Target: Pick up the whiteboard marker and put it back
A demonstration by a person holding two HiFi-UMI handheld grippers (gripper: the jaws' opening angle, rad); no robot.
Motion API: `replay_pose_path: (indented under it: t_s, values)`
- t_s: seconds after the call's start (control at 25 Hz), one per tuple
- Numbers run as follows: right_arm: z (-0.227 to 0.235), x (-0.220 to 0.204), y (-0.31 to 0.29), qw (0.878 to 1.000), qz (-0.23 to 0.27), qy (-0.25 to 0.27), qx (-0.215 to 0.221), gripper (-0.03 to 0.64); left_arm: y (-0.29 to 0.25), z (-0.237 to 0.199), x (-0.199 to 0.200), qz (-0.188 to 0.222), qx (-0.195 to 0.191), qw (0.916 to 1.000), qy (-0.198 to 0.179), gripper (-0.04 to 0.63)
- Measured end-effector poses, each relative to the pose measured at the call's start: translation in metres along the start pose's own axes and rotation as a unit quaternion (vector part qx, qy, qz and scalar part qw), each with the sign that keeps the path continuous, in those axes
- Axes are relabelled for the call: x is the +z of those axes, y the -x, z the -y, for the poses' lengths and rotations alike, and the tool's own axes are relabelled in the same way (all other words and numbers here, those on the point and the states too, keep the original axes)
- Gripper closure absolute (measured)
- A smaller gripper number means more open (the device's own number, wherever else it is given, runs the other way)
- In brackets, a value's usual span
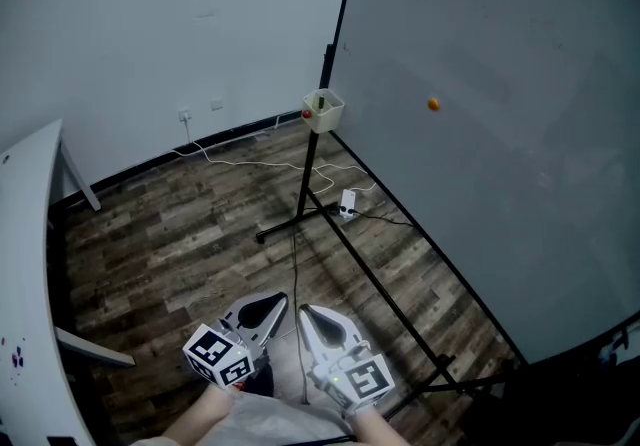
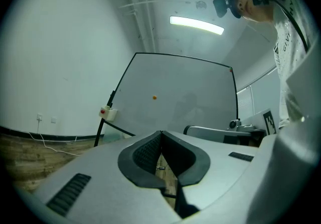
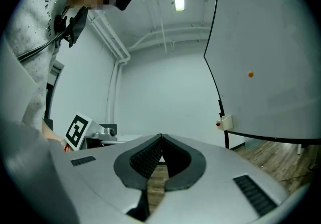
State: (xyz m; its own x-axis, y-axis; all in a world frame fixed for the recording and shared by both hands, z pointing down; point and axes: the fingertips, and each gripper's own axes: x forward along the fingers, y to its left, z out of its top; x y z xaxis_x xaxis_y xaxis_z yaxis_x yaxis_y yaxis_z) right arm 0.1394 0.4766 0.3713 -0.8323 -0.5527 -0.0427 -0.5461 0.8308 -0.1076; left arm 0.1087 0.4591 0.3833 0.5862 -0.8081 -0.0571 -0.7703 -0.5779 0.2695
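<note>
At the far left, well away from the whiteboard (image 1: 500,134), the curved edge of a smooth white table (image 1: 30,264) shows, with a few dark spots on it. The person holds both tools low and level, well short of the board's foot, most likely because the reach for the marker has not begun.

The left gripper (image 2: 160,132) has its jaws together at the tips with nothing between them; its ribbed black pads sit in a smooth grey shell. The right gripper (image 3: 161,137), just beside it, is likewise closed and empty.

Beyond them lies a floor (image 1: 180,234) of dark, grainy wood planks, with a thin white cable (image 1: 250,162) trailing toward the board's black metal stand (image 1: 300,189).

A small pale box (image 1: 324,110) hangs on the board's left edge, probably as the pen holder. A red spot (image 1: 307,115) at its side may be the marker's cap, but this cannot be told, and no marker shows plainly elsewhere.

The board itself is flat, matt grey and black-framed, with a small round orange magnet (image 1: 432,104) stuck on its face.
</note>
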Motion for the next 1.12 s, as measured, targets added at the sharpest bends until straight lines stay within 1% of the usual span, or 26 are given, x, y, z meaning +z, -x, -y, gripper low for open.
replay_pose_path:
  t_s: [0.2,0.32,0.72,0.96,1.12]
  values:
    - [0.025,0.006,-0.061,1.0,0.006,0.016,0.0,0.598,-0.024,-0.065,0.018,0.005,-0.004,1.0,0.007,0.58]
    - [0.049,0.009,-0.103,1.0,0.007,0.011,-0.008,0.598,-0.047,-0.109,0.033,0.002,-0.011,0.9999,0.011,0.58]
    - [0.127,0.012,-0.222,0.997,0.016,0.021,-0.068,0.598,-0.118,-0.229,0.061,-0.017,-0.053,0.9982,0.019,0.58]
    - [0.155,0.008,-0.269,0.996,0.01,0.026,-0.09,0.598,-0.143,-0.277,0.067,-0.022,-0.076,0.9966,0.024,0.58]
    - [0.17,-0.001,-0.287,0.994,0.001,0.023,-0.106,0.598,-0.149,-0.301,0.063,-0.029,-0.074,0.9962,0.035,0.58]
